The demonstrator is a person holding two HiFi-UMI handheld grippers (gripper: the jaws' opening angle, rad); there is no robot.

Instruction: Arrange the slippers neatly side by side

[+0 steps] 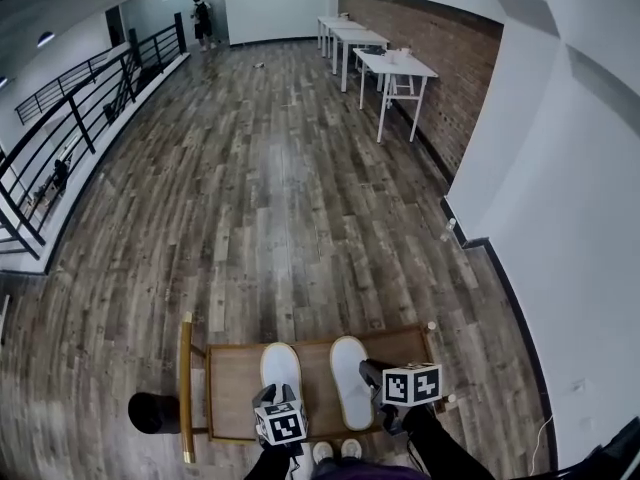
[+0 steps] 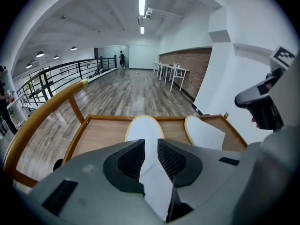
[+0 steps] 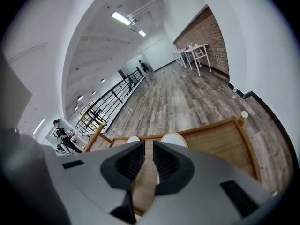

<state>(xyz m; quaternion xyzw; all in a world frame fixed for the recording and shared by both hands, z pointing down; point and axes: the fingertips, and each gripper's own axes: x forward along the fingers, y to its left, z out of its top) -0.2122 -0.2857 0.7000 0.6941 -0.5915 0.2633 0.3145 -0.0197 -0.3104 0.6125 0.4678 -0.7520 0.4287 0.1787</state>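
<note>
White fabric fills the left tongs (image 2: 150,145). We judge them clamped on the heel of the left slipper (image 2: 144,125), likely to square it against its mate. The right tongs (image 3: 148,146) stand slightly apart and empty, with the right slipper (image 3: 173,138) at their one o'clock. Both slippers lie near-parallel on the wooden worktop (image 1: 235,383). Beyond it are a plank floor (image 1: 280,188), a railing (image 1: 80,118) at ten o'clock and a brick wall (image 1: 440,58) at one.

The left slipper (image 1: 281,368) and right slipper (image 1: 350,378) are white with pale yellow edging, the bench (image 1: 232,388) tan wood, the floor (image 1: 270,198) streaky grey-brown planks, the wall (image 1: 450,68) red-brown brick.
</note>
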